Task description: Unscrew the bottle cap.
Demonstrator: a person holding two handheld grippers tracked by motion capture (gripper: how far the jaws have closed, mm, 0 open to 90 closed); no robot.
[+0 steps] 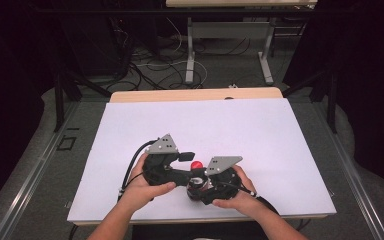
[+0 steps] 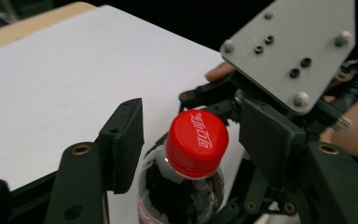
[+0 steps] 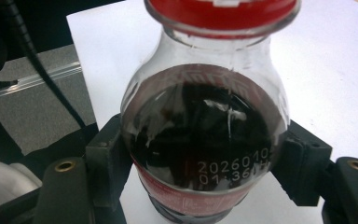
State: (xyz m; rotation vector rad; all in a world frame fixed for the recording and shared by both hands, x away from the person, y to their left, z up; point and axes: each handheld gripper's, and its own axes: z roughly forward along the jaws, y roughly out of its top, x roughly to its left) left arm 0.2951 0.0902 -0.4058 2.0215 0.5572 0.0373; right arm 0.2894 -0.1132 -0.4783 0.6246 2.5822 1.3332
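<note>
A small cola bottle with dark drink and a red cap stands upright on the white table top, near its front edge. My right gripper is shut on the bottle's body, one pad pressing on each side. My left gripper is open around the cap, its jaws standing on either side with a gap to each pad. In the high view the red cap shows between the left gripper and the right gripper, both held by hands close together.
The right gripper's grey plate stands just behind the cap in the left gripper view. The white sheet stretches wide to the back and sides. Beyond the table's wooden far edge are cables on the floor and desk legs.
</note>
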